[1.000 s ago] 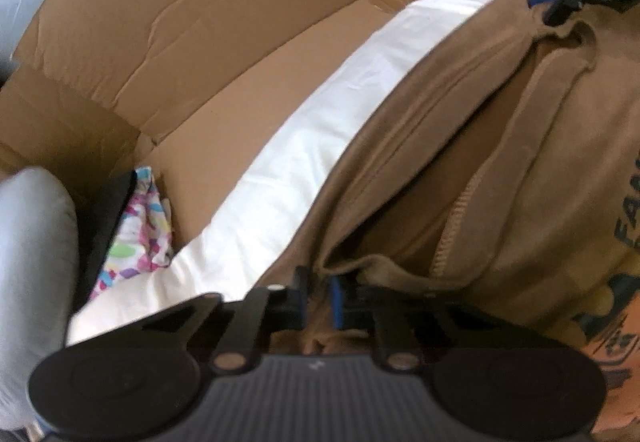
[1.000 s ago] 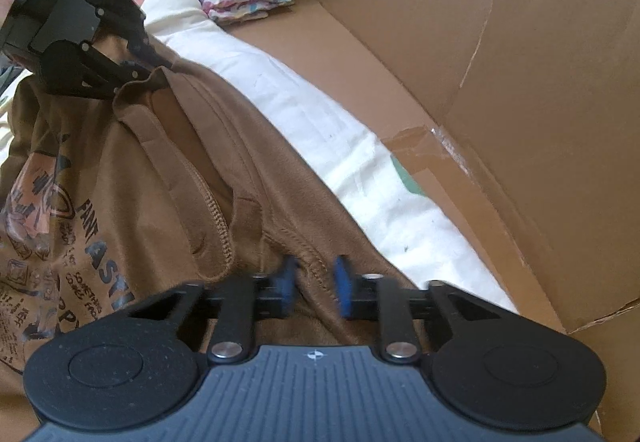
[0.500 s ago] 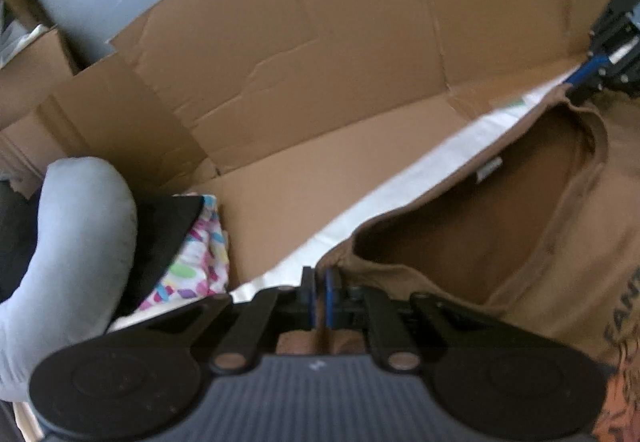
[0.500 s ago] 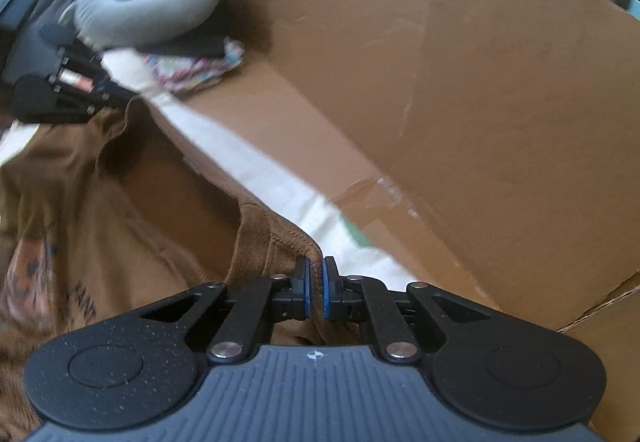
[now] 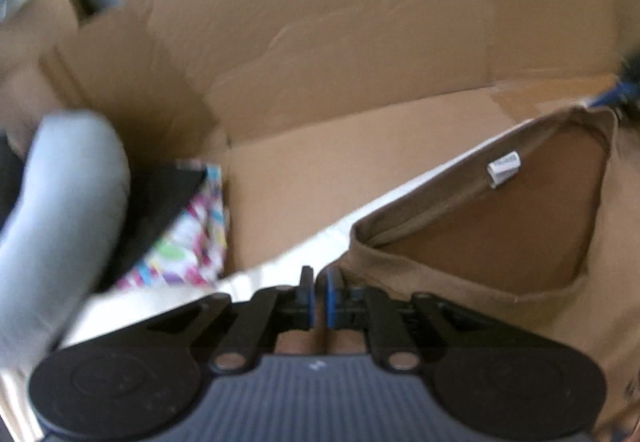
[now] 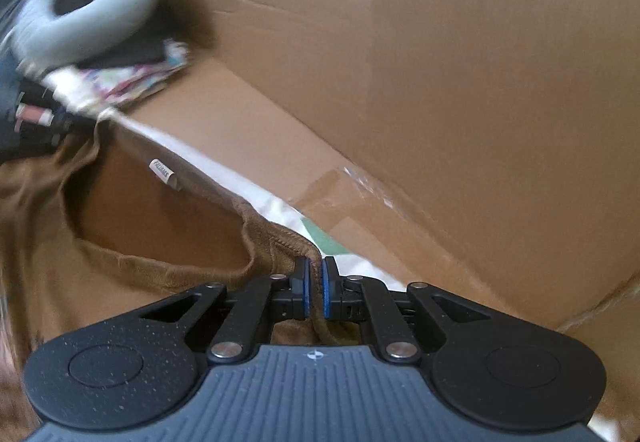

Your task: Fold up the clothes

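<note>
A brown printed T-shirt [image 5: 500, 234] hangs stretched between my two grippers, its neck opening wide and a white label [image 5: 504, 167] showing inside the collar. My left gripper [image 5: 319, 298] pinches the shirt's edge at one shoulder; its jaws are opening slightly with the cloth still between the pads. My right gripper [image 6: 315, 292] grips the ribbed hem of the T-shirt [image 6: 160, 226] at the other shoulder, jaws easing open a little too, fabric pressed between them. Each gripper shows in the other's view: right gripper [image 5: 616, 93], left gripper [image 6: 36, 121].
A white sheet [image 5: 280, 266] lies under the shirt on a flattened cardboard box, whose walls [image 6: 440, 81] rise behind. At the far end sit a grey neck pillow [image 6: 80, 21], a black item [image 5: 160, 193] and a colourful patterned cloth [image 5: 188, 246].
Both grippers went from open to shut on the shirt's shoulders, then lifted and rolled. The collar, flat and bunched before, now hangs taut and open between them.
</note>
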`<state>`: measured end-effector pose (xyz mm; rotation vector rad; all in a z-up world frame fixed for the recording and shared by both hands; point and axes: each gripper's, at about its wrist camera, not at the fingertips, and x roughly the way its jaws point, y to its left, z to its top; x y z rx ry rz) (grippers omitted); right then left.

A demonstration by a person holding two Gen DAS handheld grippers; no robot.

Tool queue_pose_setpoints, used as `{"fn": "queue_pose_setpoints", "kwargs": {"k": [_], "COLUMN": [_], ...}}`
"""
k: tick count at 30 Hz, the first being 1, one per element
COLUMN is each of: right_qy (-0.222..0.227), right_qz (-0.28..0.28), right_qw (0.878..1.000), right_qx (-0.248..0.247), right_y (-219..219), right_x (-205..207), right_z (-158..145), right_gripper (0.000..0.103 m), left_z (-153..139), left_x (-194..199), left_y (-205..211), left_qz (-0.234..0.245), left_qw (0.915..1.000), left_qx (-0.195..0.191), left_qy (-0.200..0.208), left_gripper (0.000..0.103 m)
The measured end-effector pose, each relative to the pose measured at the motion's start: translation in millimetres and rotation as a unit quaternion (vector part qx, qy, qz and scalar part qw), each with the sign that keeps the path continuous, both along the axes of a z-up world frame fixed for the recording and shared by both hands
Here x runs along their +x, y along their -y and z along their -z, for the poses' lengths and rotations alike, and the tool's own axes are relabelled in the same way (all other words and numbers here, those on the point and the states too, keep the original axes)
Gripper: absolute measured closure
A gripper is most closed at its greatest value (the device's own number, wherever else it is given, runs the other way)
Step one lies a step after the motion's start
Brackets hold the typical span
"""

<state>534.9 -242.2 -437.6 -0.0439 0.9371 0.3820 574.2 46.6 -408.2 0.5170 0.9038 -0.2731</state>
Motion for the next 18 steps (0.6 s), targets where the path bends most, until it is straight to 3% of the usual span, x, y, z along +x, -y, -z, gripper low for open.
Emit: {"fn": "queue_pose_setpoints", "kwargs": {"k": [4,10,18], "right_qy": [0.003,0.038,0.024], "right_qz": [0.069,0.035,-0.016], "right_qw": [0.996,0.997,0.999], "right_qx": [0.065,0.052,0.023], "right_y": [20,28,4], "right_x": [0,-14,-28], "right_z": [-5,-25,-16], "right_gripper": [0.084,0.084,0.084], "left_z": [-8,-35,-17], "left_x": [0,-14,-38], "left_y": [0,-17,-18], "left_qz": [-0.017,-0.021,-0.006], "left_qw": [0.9996,0.9981,0.9993], "left_qx": [-0.010,-0.039,-0.033], "left_qy": [0.018,0.044,0.017], "left_gripper": [0.092,0.092,0.092]}}
